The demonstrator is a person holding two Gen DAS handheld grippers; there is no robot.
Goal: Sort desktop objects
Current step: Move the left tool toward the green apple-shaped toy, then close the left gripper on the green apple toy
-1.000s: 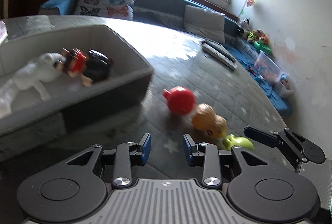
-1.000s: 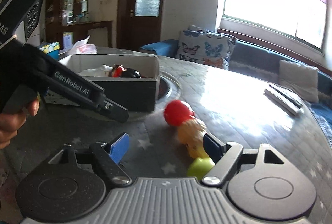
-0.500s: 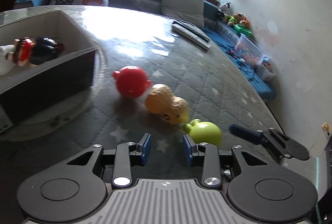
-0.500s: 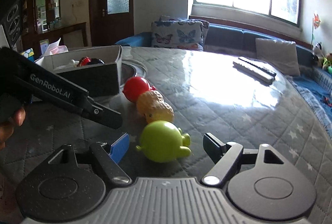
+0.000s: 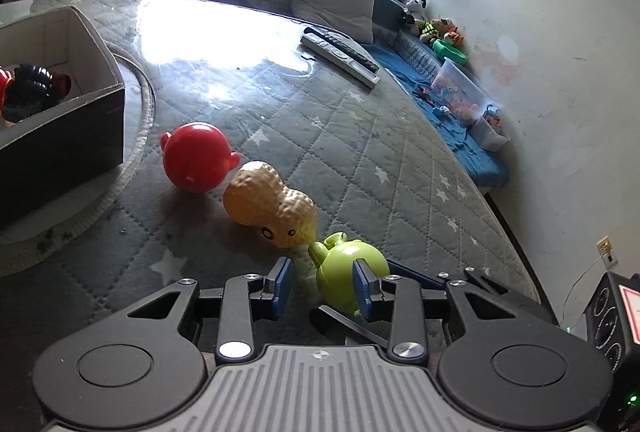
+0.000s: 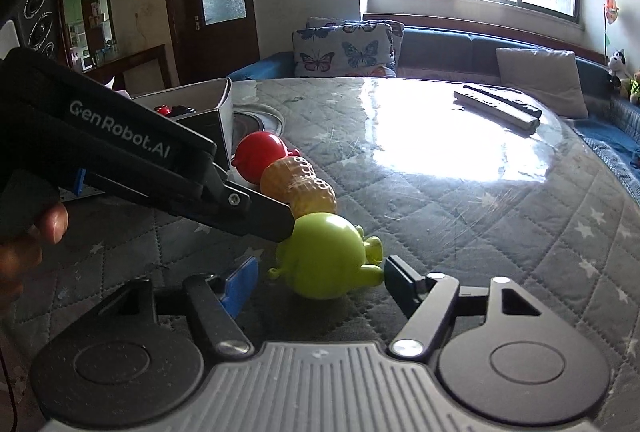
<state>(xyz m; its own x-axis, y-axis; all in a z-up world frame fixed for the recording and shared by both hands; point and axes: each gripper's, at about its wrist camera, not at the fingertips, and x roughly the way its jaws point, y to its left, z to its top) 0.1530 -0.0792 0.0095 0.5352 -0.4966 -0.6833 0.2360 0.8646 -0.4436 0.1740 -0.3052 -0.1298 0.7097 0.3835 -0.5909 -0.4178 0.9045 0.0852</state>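
Green toy (image 6: 328,256) now bracketed by right hand-held gripper (image 6: 316,280), jaws just narrowing, not yet clamped; left hand-held gripper (image 5: 322,286) part-open, empty; pickup imminent.

Both wrist cameras look down close over the table (image 5: 360,135); both show the green toy (image 6: 326,256).

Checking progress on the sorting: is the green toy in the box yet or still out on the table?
Out. The green toy lies on the quilted table, beside the peanut toy, away from the box.
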